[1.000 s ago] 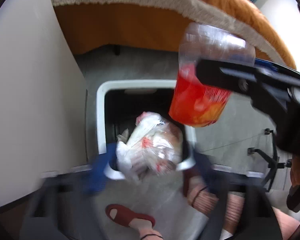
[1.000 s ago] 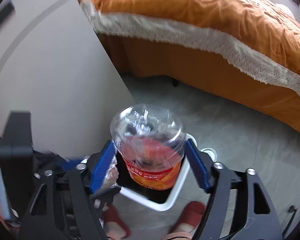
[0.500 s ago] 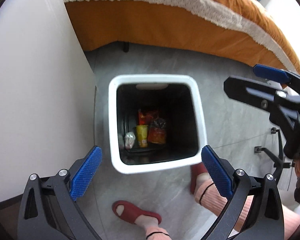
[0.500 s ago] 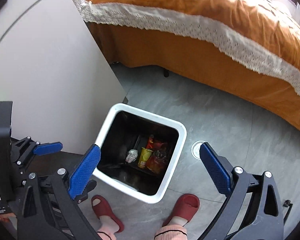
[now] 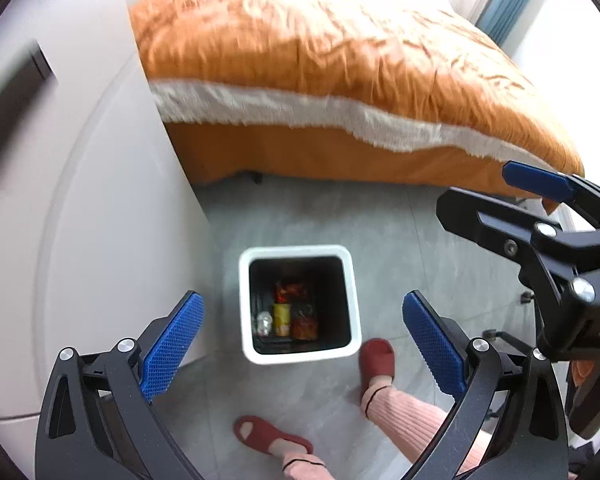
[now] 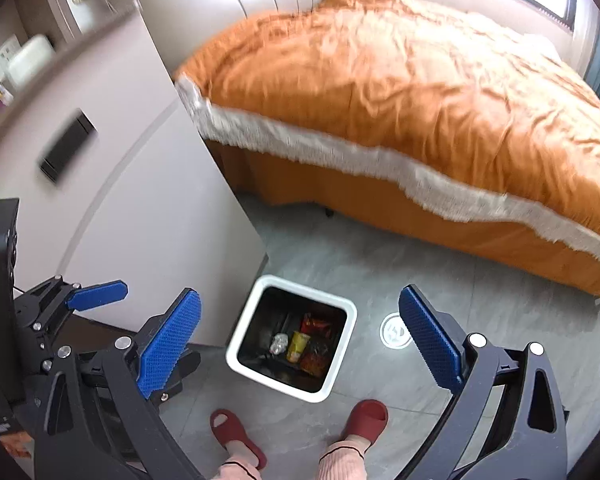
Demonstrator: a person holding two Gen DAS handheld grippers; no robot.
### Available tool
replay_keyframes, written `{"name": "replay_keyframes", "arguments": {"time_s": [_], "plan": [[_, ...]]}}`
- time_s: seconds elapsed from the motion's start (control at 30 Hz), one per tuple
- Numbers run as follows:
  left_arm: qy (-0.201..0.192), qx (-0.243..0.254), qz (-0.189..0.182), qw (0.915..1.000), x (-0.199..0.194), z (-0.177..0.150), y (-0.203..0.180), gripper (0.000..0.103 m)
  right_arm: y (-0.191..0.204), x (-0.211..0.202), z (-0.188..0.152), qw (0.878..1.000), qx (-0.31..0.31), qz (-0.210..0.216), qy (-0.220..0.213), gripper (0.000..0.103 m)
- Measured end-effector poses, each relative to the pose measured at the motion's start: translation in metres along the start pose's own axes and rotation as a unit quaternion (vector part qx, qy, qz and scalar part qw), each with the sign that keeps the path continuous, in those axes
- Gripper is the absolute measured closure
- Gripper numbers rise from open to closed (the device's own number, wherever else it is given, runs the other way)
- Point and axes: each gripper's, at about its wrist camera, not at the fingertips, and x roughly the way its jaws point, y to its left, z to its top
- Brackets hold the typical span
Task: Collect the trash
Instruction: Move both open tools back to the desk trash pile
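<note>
Left wrist view: left gripper (image 5: 302,340) held wide apart, empty, high above white trash bin (image 5: 298,354) on grey floor; bin framed between blue pads (image 5: 172,338). Trash (image 5: 288,314) at bin bottom: yellow cup, red wrappers, crumpled clear piece; label print too small to read. Right gripper (image 6: 300,344) likewise spread, nothing held, bin below and between its fingers. Red slippers (image 6: 366,418) just beside bin. Orange bed (image 6: 420,92) behind; white cabinet (image 6: 120,168) at left.

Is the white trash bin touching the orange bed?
Apart. The right wrist view shows bare grey floor between the white trash bin and the orange bed.
</note>
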Motion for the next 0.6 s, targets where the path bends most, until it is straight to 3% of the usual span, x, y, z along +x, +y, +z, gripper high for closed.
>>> {"name": "replay_keyframes", "arguments": {"time_s": [0.17, 0.27, 0.37, 0.6], "plan": [[-0.052, -0.03, 0.005, 0.9982, -0.083, 0.013, -0.004, 0.005, 0.017, -0.056, 0.026, 0.999, -0.003, 0.011, -0.035, 0.004], [-0.082, -0.05, 0.03, 0.995, -0.128, 0.017, 0.003, 0.005, 0.035, -0.086, 0.041, 0.998, -0.013, 0.028, -0.056, 0.004], [-0.117, -0.079, 0.081, 0.9867, -0.176, 0.016, 0.024, 0.005, 0.061, -0.108, 0.054, 0.995, -0.033, 0.049, -0.076, 0.004], [-0.164, -0.139, 0.153, 0.9646, -0.254, 0.004, 0.089, 0.005, 0.138, -0.142, 0.083, 0.985, -0.086, 0.096, -0.117, 0.004]]}}
